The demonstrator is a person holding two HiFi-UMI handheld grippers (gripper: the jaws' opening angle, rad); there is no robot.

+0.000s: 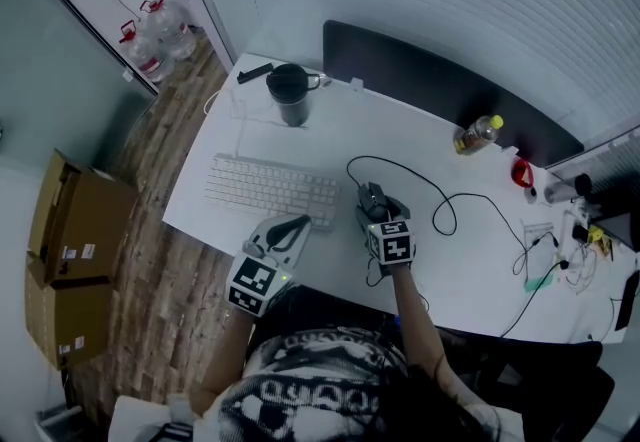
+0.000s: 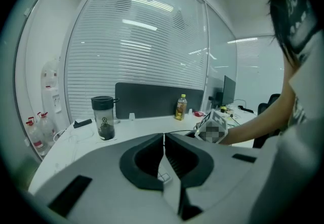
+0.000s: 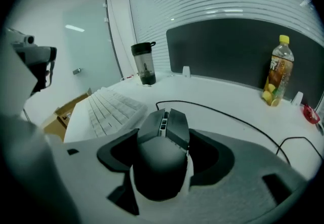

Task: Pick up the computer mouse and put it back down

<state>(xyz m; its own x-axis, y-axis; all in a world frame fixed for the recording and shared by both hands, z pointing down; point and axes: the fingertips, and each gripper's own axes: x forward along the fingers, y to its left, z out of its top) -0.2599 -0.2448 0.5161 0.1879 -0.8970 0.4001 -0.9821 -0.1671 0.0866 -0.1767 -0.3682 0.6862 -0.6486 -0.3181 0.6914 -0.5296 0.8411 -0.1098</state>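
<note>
Your right claw [image 1: 378, 214] stands wide, straddling the mouse [image 3: 160, 159] on the desk [image 1: 470, 260]. The mouse's length runs straight along the jaws, cable [image 3: 212, 111] end away from you. Your left claw [image 2: 164, 153] is pinched together, empty, near the keyboard [image 1: 272, 188].

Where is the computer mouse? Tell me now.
In the head view the computer mouse lies on the white desk just right of the keyboard, between the right gripper's open jaws.

You have a matt black plastic mouse [image 3: 159, 162] on a smooth white counter [image 1: 400, 120]; the floor [image 1: 150, 260] looks wood-grained.
</note>
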